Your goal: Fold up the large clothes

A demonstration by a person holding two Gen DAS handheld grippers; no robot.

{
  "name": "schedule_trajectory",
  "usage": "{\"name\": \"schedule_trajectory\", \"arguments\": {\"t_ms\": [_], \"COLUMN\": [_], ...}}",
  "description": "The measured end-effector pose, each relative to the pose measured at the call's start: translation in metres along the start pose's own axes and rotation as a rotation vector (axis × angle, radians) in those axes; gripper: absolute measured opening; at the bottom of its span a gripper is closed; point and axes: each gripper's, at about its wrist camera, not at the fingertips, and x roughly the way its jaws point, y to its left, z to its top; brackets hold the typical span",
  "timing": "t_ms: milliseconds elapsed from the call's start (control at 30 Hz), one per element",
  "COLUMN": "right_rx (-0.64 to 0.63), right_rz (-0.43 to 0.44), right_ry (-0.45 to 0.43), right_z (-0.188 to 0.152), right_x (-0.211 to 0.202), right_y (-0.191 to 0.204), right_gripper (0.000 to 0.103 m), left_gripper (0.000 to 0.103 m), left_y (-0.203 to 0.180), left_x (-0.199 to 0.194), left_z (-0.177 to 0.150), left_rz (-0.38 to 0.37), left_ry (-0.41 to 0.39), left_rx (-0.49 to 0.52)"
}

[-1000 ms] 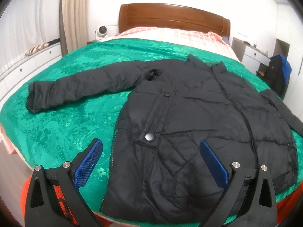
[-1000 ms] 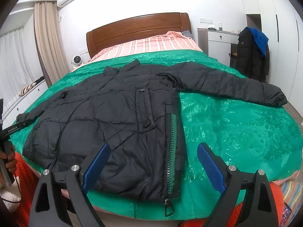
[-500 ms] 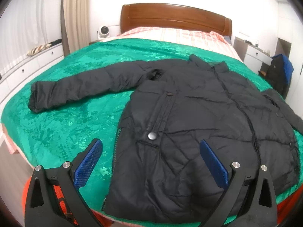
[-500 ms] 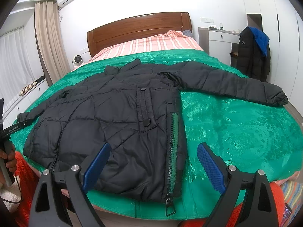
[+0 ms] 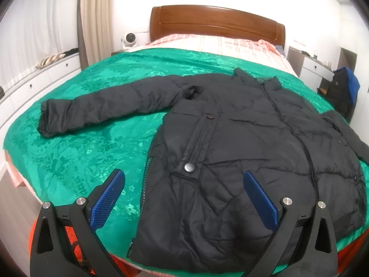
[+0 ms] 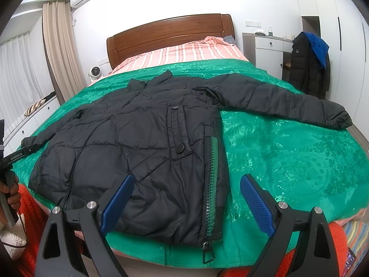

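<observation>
Jacket: spread flat on the bed, hem at the foot edge, both sleeves out; no fold made.
Left gripper: spread, empty, above the hem.
Right gripper: spread, empty, by the zip.
Left: everything.

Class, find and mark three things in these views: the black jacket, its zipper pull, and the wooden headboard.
black jacket (image 6: 129, 152), right wrist view, on the quilted front panel.
zipper pull (image 6: 208, 254), right wrist view, on the metal tab hanging below the hem.
wooden headboard (image 5: 214, 23), left wrist view, on its middle board.
</observation>
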Motion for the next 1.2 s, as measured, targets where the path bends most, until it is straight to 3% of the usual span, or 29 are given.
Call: {"name": "schedule_trajectory", "arguments": {"t_ms": [1200], "right_rx": [0.000], "right_rz": [0.009], "right_ry": [0.013], "right_z": [-0.0007], "right_x": [0.0022], "right_y": [0.0026], "right_gripper": [0.092], "left_gripper": [0.102], "left_y": [0.0029], "left_x": [-0.0004], "left_z": [0.0017], "left_rz": [0.020], "left_ry": [-0.011], "left_rx": [-0.014]}}
